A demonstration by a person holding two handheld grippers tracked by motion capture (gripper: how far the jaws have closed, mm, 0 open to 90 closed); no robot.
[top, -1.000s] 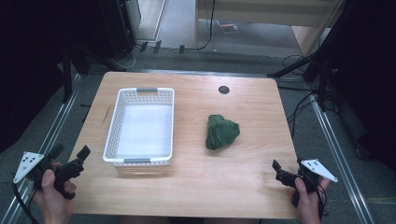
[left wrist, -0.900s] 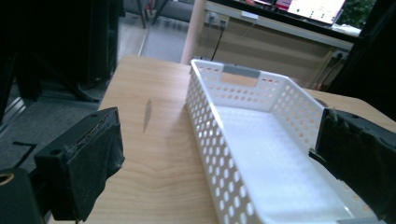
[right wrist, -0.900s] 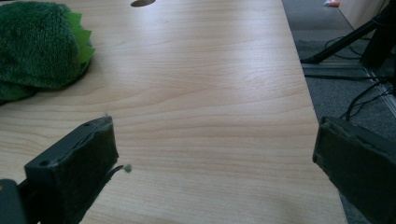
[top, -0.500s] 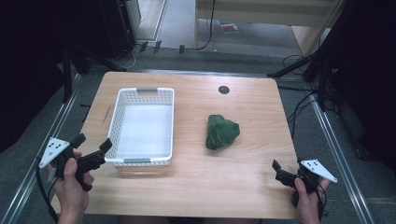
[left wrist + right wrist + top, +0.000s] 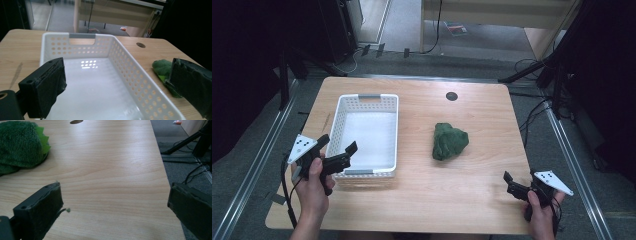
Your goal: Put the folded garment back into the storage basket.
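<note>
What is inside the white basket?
Nothing: the basket shows just its bare white floor. The green cloth lies outside, on the table. What's under the cloth is hidden.

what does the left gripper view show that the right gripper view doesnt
Left gripper view: the white basket, its grey handle at the far end, seen between the open left claw.

Right gripper view: a bare stretch of table in front of the open right claw, and floor cables past the table's edge.

Both: the green cloth, the wooden table and its round hole.
</note>
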